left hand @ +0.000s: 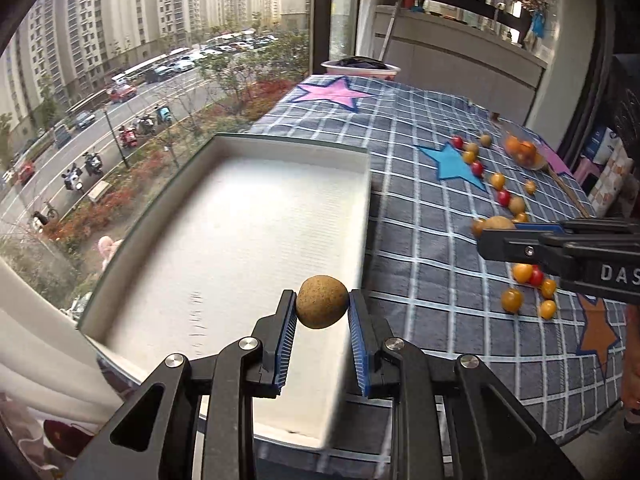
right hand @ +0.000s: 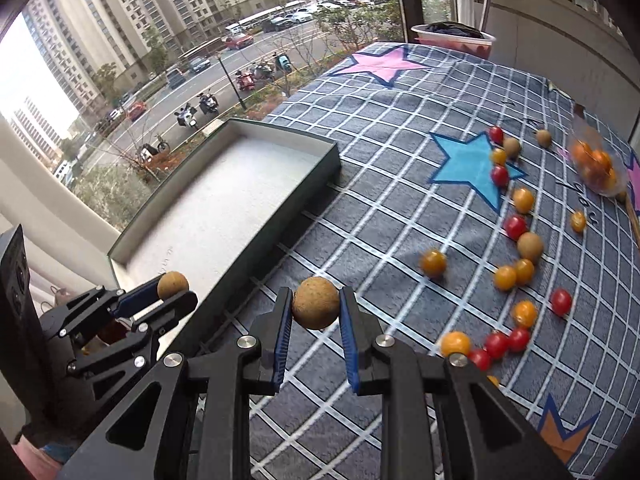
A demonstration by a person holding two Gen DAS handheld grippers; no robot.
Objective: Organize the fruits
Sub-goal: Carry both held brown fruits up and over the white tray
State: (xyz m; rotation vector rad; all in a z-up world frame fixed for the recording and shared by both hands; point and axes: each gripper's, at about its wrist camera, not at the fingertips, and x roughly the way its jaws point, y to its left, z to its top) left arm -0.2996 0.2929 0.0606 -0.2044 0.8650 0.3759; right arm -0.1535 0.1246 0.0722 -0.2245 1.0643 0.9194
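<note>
My left gripper (left hand: 322, 307) is shut on a brown round longan (left hand: 322, 302) and holds it above the near right part of a white-lined box tray (left hand: 240, 216). My right gripper (right hand: 315, 308) is shut on another brown longan (right hand: 315, 303) above the checked cloth, just right of the tray (right hand: 224, 208). The left gripper also shows in the right wrist view (right hand: 172, 292) with its longan (right hand: 173, 285). The right gripper shows in the left wrist view (left hand: 490, 236), its longan (left hand: 498, 223) partly hidden. Red and yellow cherry tomatoes (right hand: 514, 227) and longans (right hand: 530, 246) lie scattered on the cloth.
A blue checked cloth with star patches (right hand: 400, 184) covers the table. A clear bag of orange fruits (right hand: 596, 166) lies at the far right. A pink-rimmed bowl (right hand: 454, 38) stands at the far end. A window runs along the left side.
</note>
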